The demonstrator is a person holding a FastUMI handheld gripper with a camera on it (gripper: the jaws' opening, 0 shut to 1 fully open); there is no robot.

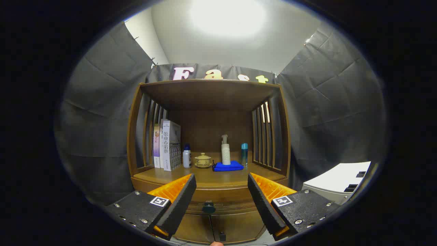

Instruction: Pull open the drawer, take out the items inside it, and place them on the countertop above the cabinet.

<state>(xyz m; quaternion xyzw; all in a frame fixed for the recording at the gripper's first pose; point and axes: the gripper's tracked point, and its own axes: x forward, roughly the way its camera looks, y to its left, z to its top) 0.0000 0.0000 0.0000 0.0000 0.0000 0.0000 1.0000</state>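
We see the gripper (pixel 222 201) held level, facing the wooden cabinet (pixel 208 136) head-on, its fingers (pixel 179 201) spread wide apart with nothing between them. Neither finger touches anything. Centred in the gap between the fingers, just beyond the tips, sits the drawer (pixel 222 198) front, closed, with one dark round knob (pixel 208 207) on it. We can't see inside the drawer, so its contents can't be told. Below the drawer we see the lower cabinet doors (pixel 218 227), with a small dark pull near the seam.

Count on the countertop (pixel 211 177) above the drawer, all standing toward the back: three upright books (pixel 167 145) at the left side against the slatted wall; one small white bottle with a blue cap (pixel 186 156) just beside them; one lidded yellowish tea bowl on a saucer (pixel 203 160); one folded blue cloth (pixel 228 166) with one white pump bottle (pixel 225 150) standing on it; one slim teal bottle (pixel 244 153) just to the right of the cloth. The front strip of the countertop is bare wood.

The cabinet has an open shelf bay with slatted sides and a wooden top board. Black cloth walls close in the booth on both sides and behind. White ceiling with one bright light overhead. One white box-like unit (pixel 341 182) sits off to the right of the cabinet.
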